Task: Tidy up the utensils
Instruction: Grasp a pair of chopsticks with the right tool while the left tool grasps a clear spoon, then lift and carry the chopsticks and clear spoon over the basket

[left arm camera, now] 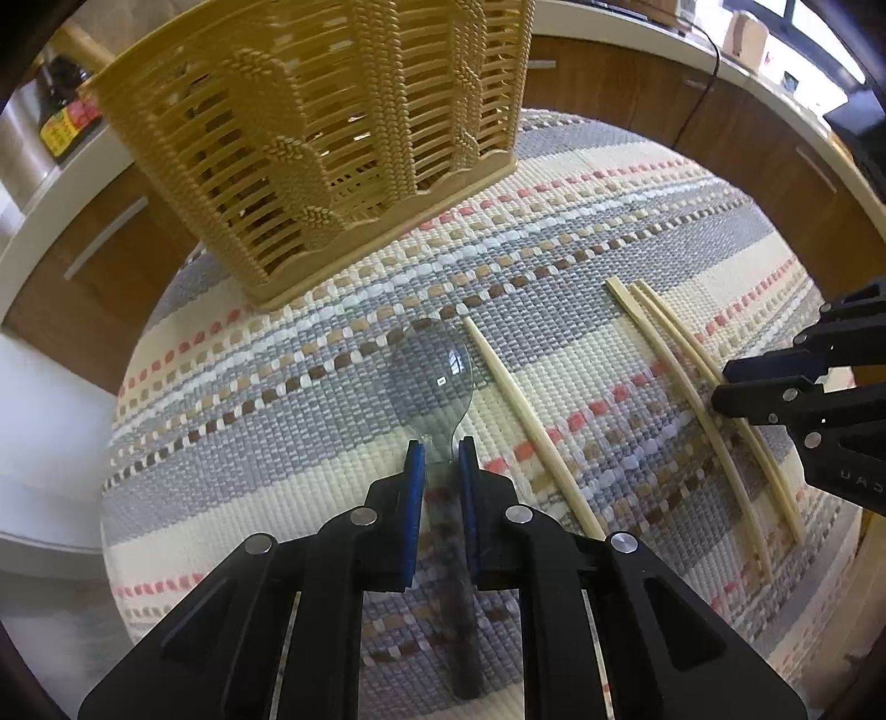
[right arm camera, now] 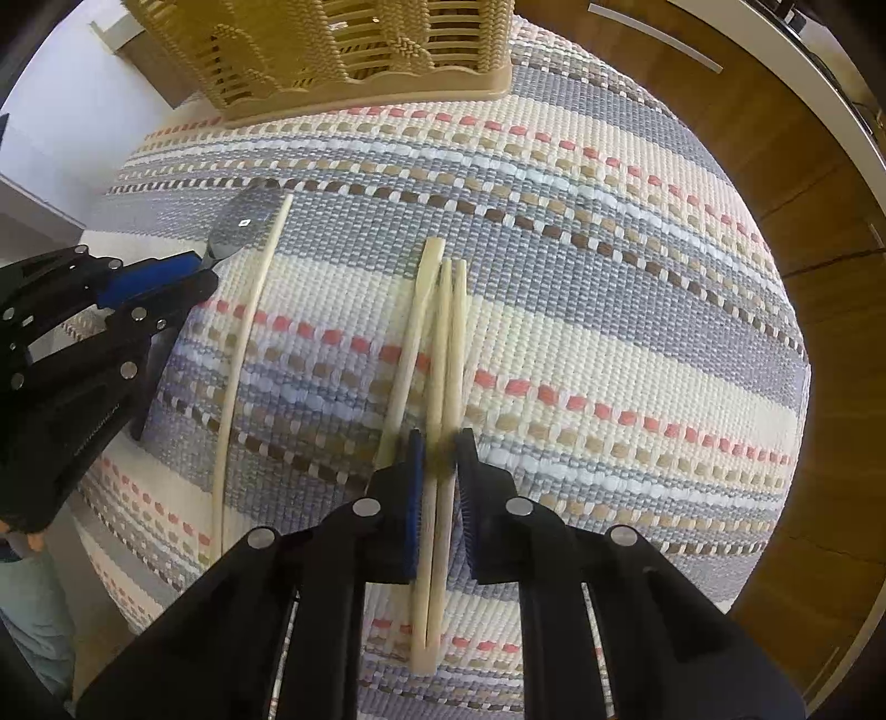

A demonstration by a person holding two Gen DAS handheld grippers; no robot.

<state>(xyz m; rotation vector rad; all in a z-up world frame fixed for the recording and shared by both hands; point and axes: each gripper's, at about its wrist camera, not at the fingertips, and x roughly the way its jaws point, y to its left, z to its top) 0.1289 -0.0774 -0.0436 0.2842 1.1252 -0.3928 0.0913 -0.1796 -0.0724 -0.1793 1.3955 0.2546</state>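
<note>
A clear glass spoon [left arm camera: 433,370] lies on the striped woven mat [left arm camera: 266,421]. My left gripper [left arm camera: 441,450] is shut on its neck, and the handle runs back between the blue pads. In the right wrist view that gripper [right arm camera: 206,272] sits at the left by the spoon [right arm camera: 248,226]. Three pale chopsticks [right arm camera: 443,332] lie side by side. My right gripper [right arm camera: 440,443] is shut on two of them. The third slants under its left finger. A single chopstick [right arm camera: 249,343] lies apart, right of the spoon [left arm camera: 529,426]. The right gripper [left arm camera: 725,387] enters from the right.
A tan slotted utensil basket [left arm camera: 310,138] stands upright at the mat's far edge [right arm camera: 332,50]. Wooden cabinet fronts [left arm camera: 637,94] curve behind the mat. A dark bottle with a red-yellow label [left arm camera: 58,119] stands at the far left.
</note>
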